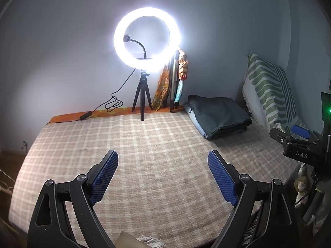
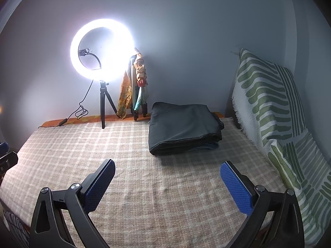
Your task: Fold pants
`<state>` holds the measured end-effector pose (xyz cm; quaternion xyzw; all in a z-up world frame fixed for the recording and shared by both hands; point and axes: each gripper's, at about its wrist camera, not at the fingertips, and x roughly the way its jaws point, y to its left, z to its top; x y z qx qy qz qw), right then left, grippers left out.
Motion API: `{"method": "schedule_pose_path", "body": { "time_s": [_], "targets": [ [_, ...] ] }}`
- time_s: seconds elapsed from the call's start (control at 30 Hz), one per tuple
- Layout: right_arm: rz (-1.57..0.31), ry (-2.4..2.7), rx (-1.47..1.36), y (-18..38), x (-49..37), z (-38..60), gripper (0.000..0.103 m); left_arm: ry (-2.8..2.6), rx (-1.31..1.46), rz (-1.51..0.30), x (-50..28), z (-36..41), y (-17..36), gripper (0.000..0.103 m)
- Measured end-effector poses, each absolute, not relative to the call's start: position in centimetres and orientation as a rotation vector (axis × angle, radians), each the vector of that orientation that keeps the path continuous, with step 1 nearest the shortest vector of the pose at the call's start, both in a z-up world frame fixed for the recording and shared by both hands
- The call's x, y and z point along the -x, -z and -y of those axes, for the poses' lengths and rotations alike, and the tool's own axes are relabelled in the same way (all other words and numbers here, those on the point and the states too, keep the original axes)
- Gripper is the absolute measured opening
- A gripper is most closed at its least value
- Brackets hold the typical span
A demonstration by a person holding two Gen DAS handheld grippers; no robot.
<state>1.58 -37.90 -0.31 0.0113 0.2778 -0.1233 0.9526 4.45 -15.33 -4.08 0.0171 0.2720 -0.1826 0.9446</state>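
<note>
— Where are the pants [image 2: 184,128] lying?

— Folded in a dark, flat stack on the checked bed cover [image 2: 132,153], toward the upper right of the frame in both views, just short of the wall. A lighter blue layer shows under the dark one in the left view [image 1: 217,119].

— And the fingers?

— Both pairs spread wide, holding nothing. The left gripper [image 1: 163,177] hovers low in the frame, the stack well apart from it, up and to the right. The right gripper [image 2: 167,184] sits lower centre, the stack above it, nearer its right finger [image 2: 235,188].

— Anything else around?

— A lit ring light [image 2: 102,49] on a tripod at upper left, and a green-striped throw [image 2: 269,103] draped along the right edge.
</note>
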Motion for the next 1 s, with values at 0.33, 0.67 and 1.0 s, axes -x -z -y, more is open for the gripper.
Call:
{"method": "schedule_pose_path", "body": {
  "time_s": [0.33,0.67,1.0],
  "targets": [
    [-0.562,0.247,-0.028,0.22,-1.55,37.84,0.103,0.379,-0.029,-0.555,-4.57,15.19,4.16,0.089],
    [-0.564,0.244,-0.027,0.21,-1.59,37.77,0.103,0.377,-0.026,-0.55,-4.41,15.2,4.08,0.089],
    [-0.565,0.24,-0.031,0.32,-1.68,37.81,0.103,0.375,-0.024,-0.547,-4.33,15.13,3.91,0.089]
  ]
}}
